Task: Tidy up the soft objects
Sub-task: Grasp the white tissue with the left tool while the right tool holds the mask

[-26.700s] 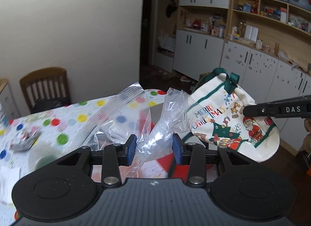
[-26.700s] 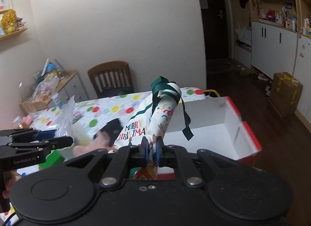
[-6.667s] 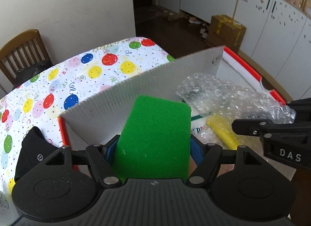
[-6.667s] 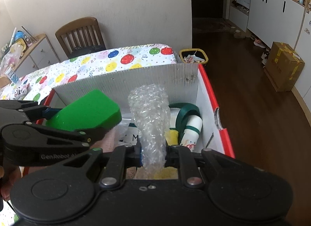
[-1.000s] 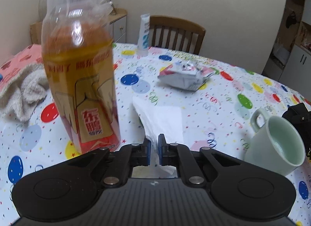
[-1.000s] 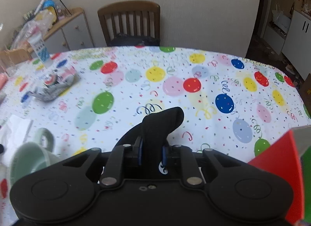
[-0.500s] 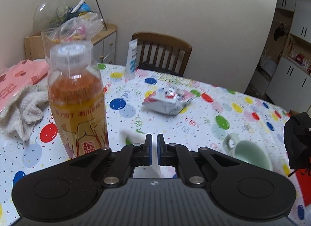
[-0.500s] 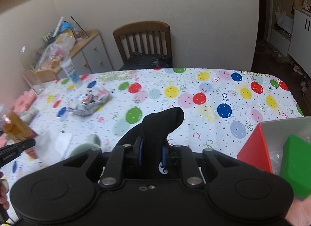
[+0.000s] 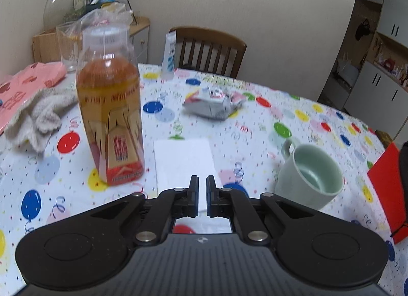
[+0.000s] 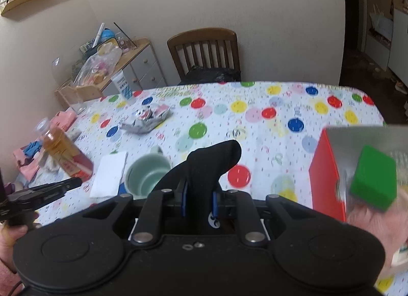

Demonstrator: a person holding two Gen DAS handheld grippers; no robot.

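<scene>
My right gripper [image 10: 199, 200] is shut on a black fabric item [image 10: 211, 162] and holds it above the table, left of the red box [image 10: 325, 173]. A green sponge [image 10: 373, 182] lies inside that box. My left gripper [image 9: 201, 194] is shut and empty, low over a flat white napkin [image 9: 185, 161] on the balloon-print tablecloth [image 9: 255, 127]. It also shows in the right wrist view [image 10: 68, 184], beside the napkin [image 10: 109, 173]. A beige towel [image 9: 38, 115] and a pink bag [image 9: 23, 87] lie at the far left.
An orange drink bottle [image 9: 111, 107] stands left of the napkin and a pale green mug [image 9: 309, 176] right of it. A crumpled foil wrapper [image 9: 214, 103], a white tube [image 9: 169, 56] and a glass [image 9: 67, 48] sit farther back. A wooden chair [image 9: 207, 51] and a cluttered cabinet [image 10: 122, 61] stand behind.
My left gripper has dropped lower and closer to the napkin and bottle. My right gripper has lifted and swung right with the black fabric item, bringing the box and sponge nearer.
</scene>
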